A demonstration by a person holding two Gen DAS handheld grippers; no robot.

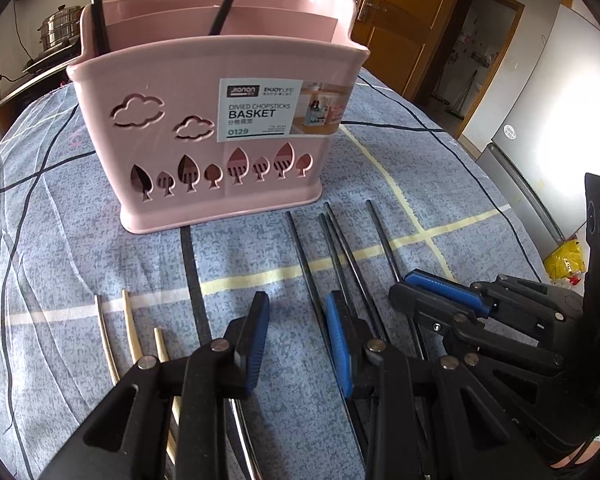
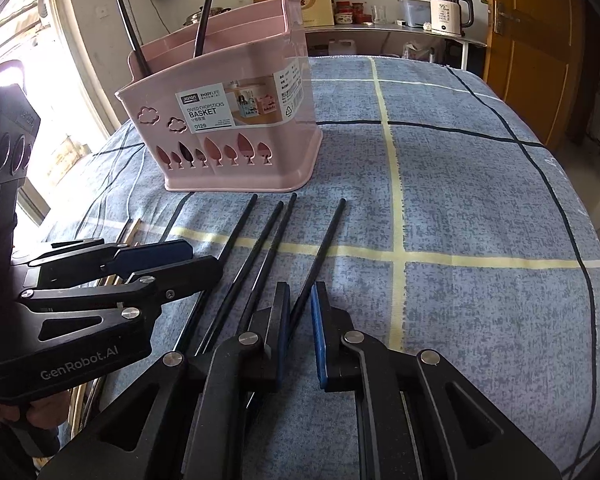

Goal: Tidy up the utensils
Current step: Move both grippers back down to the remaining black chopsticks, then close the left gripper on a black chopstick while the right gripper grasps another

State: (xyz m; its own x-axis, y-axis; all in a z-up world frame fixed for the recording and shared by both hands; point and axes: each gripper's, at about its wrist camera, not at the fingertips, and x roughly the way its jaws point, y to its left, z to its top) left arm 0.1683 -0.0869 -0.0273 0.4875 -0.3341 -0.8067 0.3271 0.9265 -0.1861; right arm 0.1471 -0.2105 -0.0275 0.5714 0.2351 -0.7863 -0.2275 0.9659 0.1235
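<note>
A pink chopsticks basket (image 1: 204, 128) (image 2: 236, 120) stands on the blue checked cloth with two black chopsticks (image 1: 100, 20) (image 2: 132, 28) upright in it. Several black chopsticks (image 1: 340, 248) (image 2: 268, 240) lie in front of it. Three wooden chopsticks (image 1: 130, 328) lie at the left. My left gripper (image 1: 298, 340) is open and empty, low over the cloth; it also shows in the right wrist view (image 2: 168, 260). My right gripper (image 2: 300, 328) is open around the rightmost black chopstick (image 2: 324, 248), its pads not touching it; it also shows in the left wrist view (image 1: 428, 292).
The cloth-covered table (image 2: 480, 200) drops off at the right. A steel pot (image 1: 60, 28) stands behind at the left. A counter with a kettle (image 2: 448, 12) and jars lies beyond the table. A wooden door (image 1: 412, 20) and fridge (image 1: 540, 120) are at the right.
</note>
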